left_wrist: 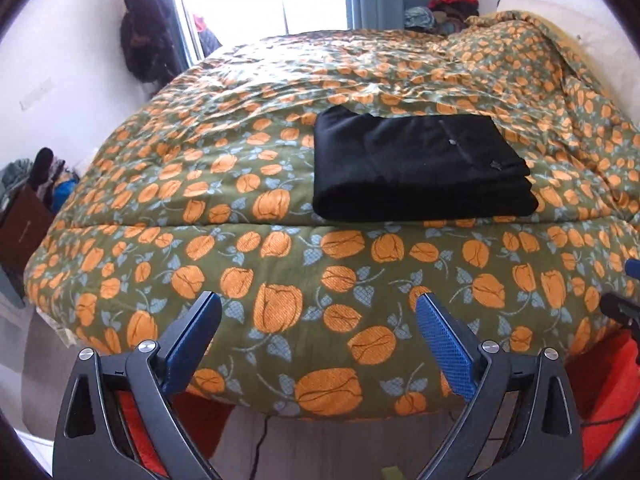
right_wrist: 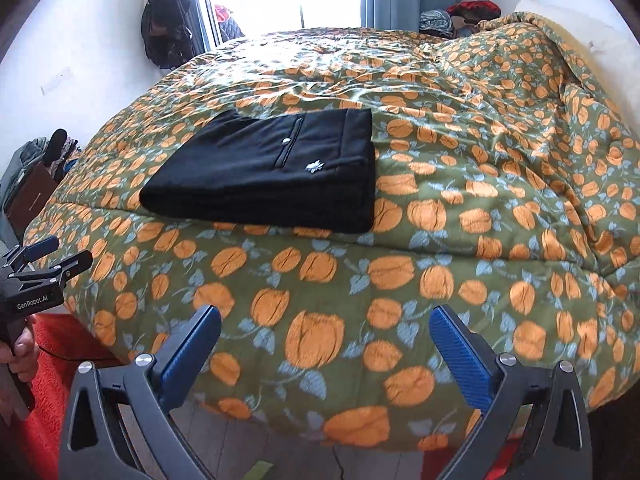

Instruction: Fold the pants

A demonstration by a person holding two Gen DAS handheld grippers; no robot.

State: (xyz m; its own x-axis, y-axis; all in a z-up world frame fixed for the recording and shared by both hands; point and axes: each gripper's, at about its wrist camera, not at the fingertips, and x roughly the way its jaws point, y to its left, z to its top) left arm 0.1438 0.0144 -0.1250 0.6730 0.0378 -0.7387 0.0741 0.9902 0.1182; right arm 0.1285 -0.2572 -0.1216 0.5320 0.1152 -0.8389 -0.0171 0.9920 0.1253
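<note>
Ahead of my left tool point(left_wrist: 318, 312) and right tool point(right_wrist: 326, 324), both spread wide and gripping nothing, the pants point(right_wrist: 264, 172) lay folded on the bed point(right_wrist: 460, 264); I judged it best to back off without snagging them.

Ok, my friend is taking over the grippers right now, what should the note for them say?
Left gripper: open, empty, back from the bed.
Right gripper: open, empty, also held back.
Black pants: folded into a neat flat stack on the floral quilt, near its front edge, nothing touching them.
Done: the folding looks finished.
Left: probably nothing; maybe just check the edges line up.
</note>
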